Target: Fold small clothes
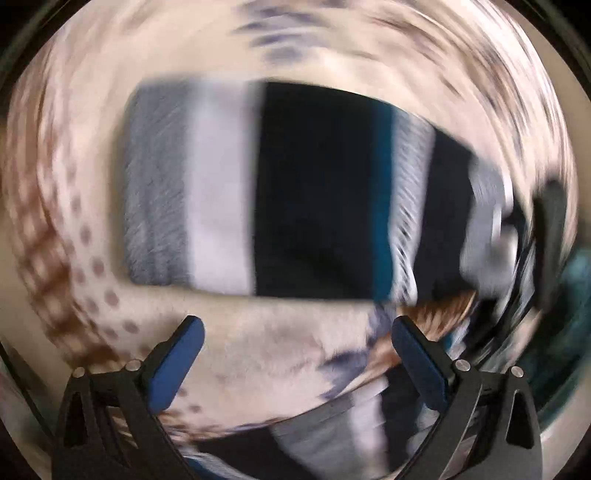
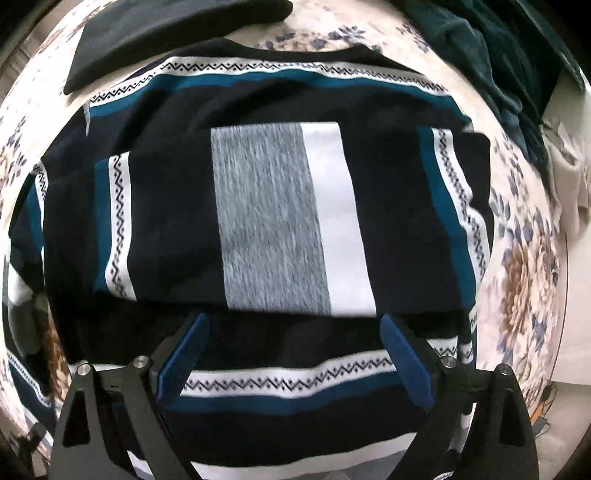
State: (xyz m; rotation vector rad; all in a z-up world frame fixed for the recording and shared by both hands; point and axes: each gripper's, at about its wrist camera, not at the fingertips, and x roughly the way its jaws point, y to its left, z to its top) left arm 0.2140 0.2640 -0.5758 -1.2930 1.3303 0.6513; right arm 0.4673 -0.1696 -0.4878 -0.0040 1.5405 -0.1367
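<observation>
Lying folded, striped shirt (image 2: 273, 221) — navy, teal, grey (white bands).

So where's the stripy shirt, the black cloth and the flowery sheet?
stripy shirt (image 2: 273, 221): right wrist view, grey panel on top.
black cloth (image 2: 166, 33): right wrist view, its middle.
flowery sheet (image 2: 524, 280): right wrist view, big brown flower.

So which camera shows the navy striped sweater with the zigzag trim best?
The right wrist view: the navy striped sweater fills it sharply, zigzag bands readable. The left wrist view shows it motion-blurred, stripes smeared.
</observation>
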